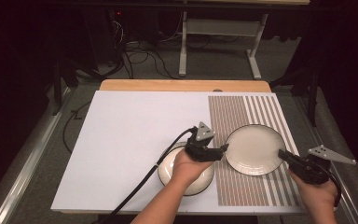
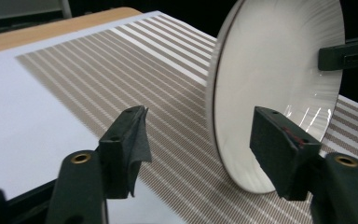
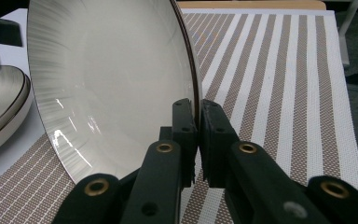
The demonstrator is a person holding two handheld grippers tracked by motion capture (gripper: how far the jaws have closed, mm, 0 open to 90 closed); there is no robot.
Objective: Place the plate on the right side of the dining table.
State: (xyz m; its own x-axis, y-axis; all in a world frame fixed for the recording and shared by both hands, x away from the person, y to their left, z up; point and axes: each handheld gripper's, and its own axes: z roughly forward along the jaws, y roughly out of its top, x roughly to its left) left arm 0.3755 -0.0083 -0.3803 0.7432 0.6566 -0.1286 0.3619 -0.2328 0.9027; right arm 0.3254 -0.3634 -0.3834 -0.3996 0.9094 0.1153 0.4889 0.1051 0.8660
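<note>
A white plate with a dark rim [image 1: 254, 149] is held over the striped placemat [image 1: 256, 112], and in both gripper views it stands steeply tilted. My right gripper [image 1: 282, 155] is shut on its right rim, and in the right gripper view the jaws [image 3: 199, 135] pinch that rim with the plate [image 3: 112, 84] rising to their left. My left gripper [image 1: 223, 148] is open at the plate's left edge. In the left gripper view the plate [image 2: 279, 70] has its rim in the gap of that gripper [image 2: 200, 126], untouched by either jaw.
A second dark-rimmed plate [image 1: 186, 175] lies on the white board [image 1: 135, 130] under the left hand, also seen as the plate [image 3: 0, 107] at the left of the right gripper view. A wooden table edge [image 1: 182, 85] lies behind. Floor cables and a table frame stand beyond.
</note>
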